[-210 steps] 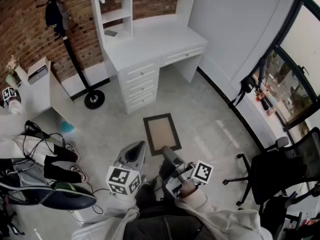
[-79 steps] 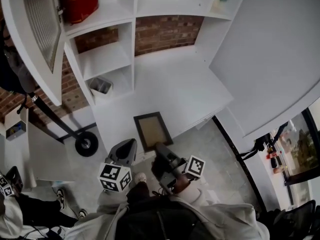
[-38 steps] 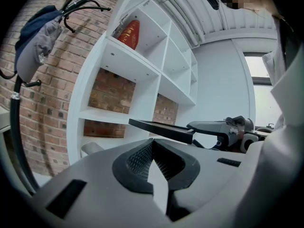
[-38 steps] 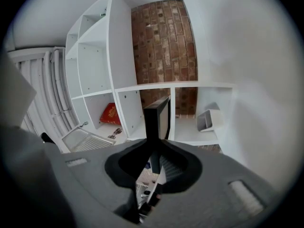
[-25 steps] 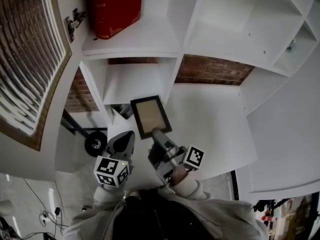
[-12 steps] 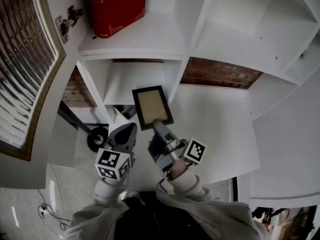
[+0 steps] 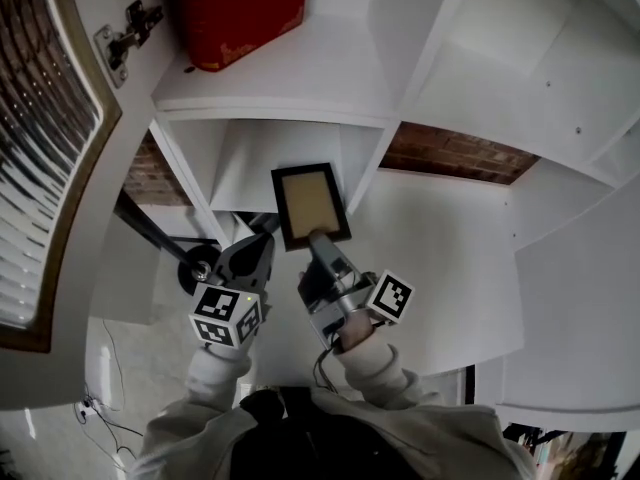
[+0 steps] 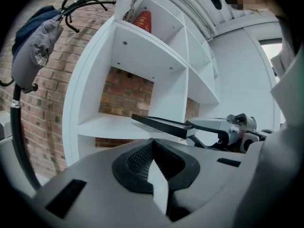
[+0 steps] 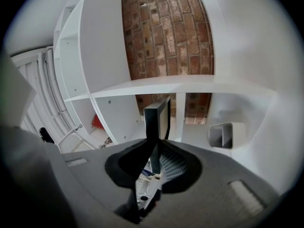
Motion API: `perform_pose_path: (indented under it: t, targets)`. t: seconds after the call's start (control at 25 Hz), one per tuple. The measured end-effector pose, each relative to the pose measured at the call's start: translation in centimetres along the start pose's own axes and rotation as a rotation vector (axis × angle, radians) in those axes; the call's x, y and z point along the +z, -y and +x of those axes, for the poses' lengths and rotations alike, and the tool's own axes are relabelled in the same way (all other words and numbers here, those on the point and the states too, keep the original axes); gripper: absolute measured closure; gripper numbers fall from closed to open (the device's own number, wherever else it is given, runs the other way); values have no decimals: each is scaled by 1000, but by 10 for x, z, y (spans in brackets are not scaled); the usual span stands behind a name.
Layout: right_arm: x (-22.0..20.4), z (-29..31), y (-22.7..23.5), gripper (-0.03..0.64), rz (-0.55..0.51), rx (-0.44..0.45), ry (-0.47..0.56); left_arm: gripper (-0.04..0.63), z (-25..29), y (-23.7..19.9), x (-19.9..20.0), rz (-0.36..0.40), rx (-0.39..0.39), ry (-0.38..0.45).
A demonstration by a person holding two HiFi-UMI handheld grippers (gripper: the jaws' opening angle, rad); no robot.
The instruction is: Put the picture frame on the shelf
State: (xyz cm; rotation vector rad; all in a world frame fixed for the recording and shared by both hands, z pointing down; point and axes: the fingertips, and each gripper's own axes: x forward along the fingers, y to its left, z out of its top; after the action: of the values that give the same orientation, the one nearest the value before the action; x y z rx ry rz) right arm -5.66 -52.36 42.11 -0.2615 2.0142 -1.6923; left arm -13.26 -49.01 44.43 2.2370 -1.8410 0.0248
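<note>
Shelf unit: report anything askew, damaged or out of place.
Nothing is spilled or damaged. The picture frame is not shelved: the right gripper holds it by one edge in front of a shelf compartment. The cabinet door at left stands open.

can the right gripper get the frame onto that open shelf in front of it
Probably yes. The right gripper grips the picture frame by its near edge, and it points at the open shelf; nothing shows in the way, and the shut left gripper sits off to one side.
</note>
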Motion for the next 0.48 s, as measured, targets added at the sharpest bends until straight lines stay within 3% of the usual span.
perform_pose_path:
  t: [0.48]
  targets:
    - [10, 10, 22, 549, 9, -61, 29, 592, 14, -16, -4, -25, 14, -11]
